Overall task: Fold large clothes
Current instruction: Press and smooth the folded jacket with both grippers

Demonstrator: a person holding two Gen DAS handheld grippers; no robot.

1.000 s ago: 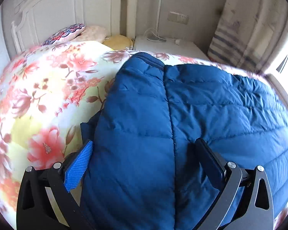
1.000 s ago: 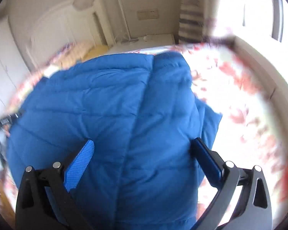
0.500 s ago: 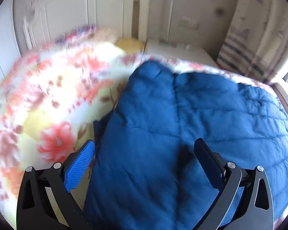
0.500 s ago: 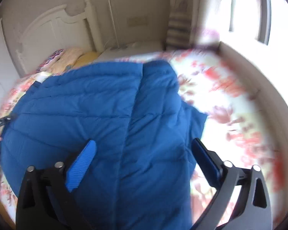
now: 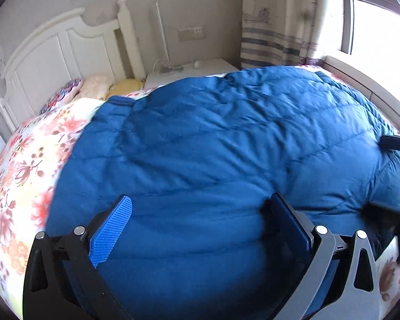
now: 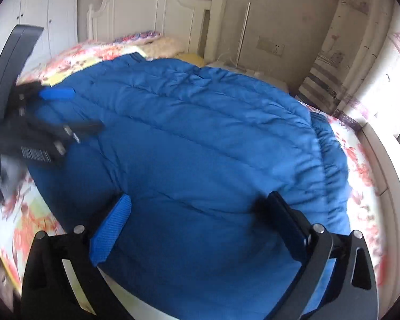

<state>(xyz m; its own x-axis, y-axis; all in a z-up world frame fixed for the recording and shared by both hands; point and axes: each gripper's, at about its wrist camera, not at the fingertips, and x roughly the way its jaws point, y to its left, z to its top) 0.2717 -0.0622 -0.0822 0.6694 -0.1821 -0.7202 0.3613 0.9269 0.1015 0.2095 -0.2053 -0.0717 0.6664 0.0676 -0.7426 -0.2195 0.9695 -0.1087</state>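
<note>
Bedspread (image 5: pixel 26 160) shows bare to the left of the blue puffer coat (image 5: pixel 213 146), which lies spread across the bed. Left claw (image 5: pixel 200 229) and right claw (image 6: pixel 200 221) gape wide over it, holding nothing. Only the right view shows the coat's gathered hem (image 6: pixel 330 160) near the windowsill (image 6: pixel 381 165).

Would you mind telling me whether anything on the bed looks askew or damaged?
Nothing stands out. The blue quilted down jacket lies puffy but intact on the floral bedspread, both grippers open over it.
</note>
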